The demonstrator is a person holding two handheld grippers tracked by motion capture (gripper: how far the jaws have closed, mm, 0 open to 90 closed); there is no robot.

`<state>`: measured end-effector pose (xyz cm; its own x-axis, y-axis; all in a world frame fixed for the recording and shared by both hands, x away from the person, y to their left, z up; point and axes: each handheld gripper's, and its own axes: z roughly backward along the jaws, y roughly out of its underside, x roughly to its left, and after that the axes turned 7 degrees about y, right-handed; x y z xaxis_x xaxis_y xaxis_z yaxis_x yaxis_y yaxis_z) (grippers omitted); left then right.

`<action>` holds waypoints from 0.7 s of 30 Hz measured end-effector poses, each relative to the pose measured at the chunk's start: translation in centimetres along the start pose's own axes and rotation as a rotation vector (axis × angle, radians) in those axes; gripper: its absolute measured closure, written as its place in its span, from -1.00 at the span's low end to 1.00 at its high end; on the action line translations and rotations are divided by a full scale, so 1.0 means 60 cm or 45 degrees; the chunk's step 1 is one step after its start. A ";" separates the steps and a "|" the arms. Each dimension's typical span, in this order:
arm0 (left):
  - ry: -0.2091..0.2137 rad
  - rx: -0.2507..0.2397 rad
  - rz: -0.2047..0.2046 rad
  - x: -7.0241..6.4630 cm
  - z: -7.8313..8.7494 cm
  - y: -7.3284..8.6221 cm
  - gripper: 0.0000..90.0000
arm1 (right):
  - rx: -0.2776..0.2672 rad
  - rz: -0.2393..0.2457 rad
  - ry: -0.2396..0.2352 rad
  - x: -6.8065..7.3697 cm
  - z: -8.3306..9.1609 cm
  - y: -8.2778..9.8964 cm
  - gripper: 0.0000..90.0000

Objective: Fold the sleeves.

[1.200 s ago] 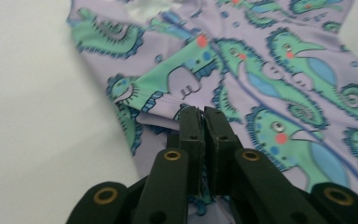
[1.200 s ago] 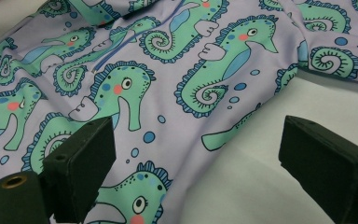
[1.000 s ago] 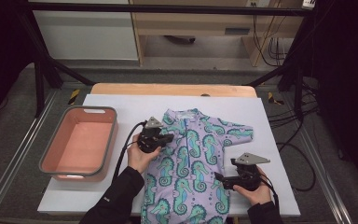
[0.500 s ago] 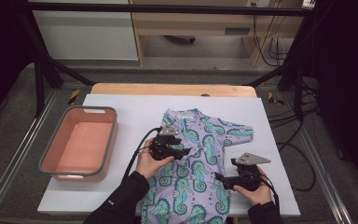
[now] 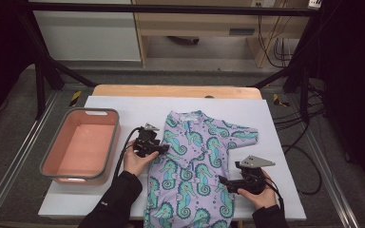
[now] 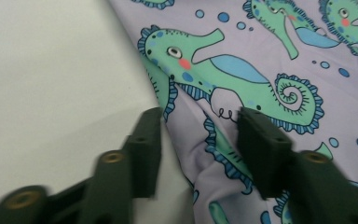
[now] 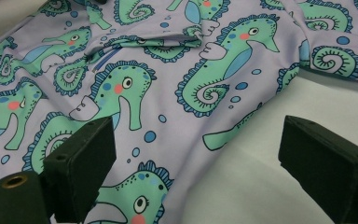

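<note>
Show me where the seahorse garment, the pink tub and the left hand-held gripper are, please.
seahorse garment (image 5: 204, 152), high view, on the chest panel.
pink tub (image 5: 48, 159), high view, on its grey left rim.
left hand-held gripper (image 6: 198, 135), left gripper view, midway between its fingertips, over the garment's folded edge.

surface: white table (image 5: 275, 156) | on it: pink basin (image 5: 52, 161) left; seahorse-print garment (image 5: 197, 156) spread at centre

The left gripper (image 5: 164, 150) has come down and back toward the person along the garment's (image 5: 199, 161) left edge — its jaws, shut a second ago, sprang wide, then closed partway, that edge of the cloth now between them.
</note>
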<state>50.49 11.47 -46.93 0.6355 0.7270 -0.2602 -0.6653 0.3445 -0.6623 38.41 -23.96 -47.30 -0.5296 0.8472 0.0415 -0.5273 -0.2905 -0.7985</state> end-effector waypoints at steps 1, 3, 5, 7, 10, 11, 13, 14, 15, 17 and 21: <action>0.002 0.003 0.000 -0.001 0.000 0.000 0.36 | -0.001 0.002 0.001 0.000 0.000 0.000 -0.74; -0.003 0.010 -0.018 -0.006 0.000 0.002 0.53 | -0.001 -0.001 -0.001 0.000 0.001 0.000 -0.74; -0.016 0.008 -0.033 -0.009 0.000 0.003 0.77 | -0.003 -0.003 -0.001 0.001 0.001 0.000 -0.74; -0.010 0.001 -0.021 -0.007 0.002 0.003 0.88 | -0.002 -0.002 -0.001 0.001 0.001 0.000 -0.74; -0.028 -0.048 0.002 0.003 0.011 0.000 0.92 | -0.004 -0.002 0.000 0.000 0.001 0.000 -0.74; -0.030 -0.063 0.008 0.006 0.014 -0.001 0.92 | -0.005 -0.002 -0.001 0.000 0.002 -0.001 -0.74; -0.052 -0.092 0.006 0.012 0.023 -0.004 0.92 | -0.006 -0.003 -0.002 -0.001 0.002 -0.001 -0.74; -0.060 -0.101 0.009 0.015 0.026 -0.005 0.92 | -0.005 -0.004 -0.001 -0.001 0.002 -0.001 -0.74; -0.074 -0.112 0.003 0.018 0.028 -0.005 0.92 | -0.004 -0.002 0.000 -0.001 0.002 -0.001 -0.74; -0.075 -0.104 0.004 0.024 0.029 -0.003 0.92 | -0.006 -0.001 0.001 -0.001 0.002 0.000 -0.74; -0.061 -0.080 -0.003 0.027 0.020 0.009 0.90 | -0.007 -0.003 0.001 -0.001 0.002 -0.001 -0.74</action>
<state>50.69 13.56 -46.84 0.6167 0.7541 -0.2258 -0.6369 0.3094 -0.7062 38.37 -24.05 -47.16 -0.5280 0.8481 0.0433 -0.5248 -0.2858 -0.8018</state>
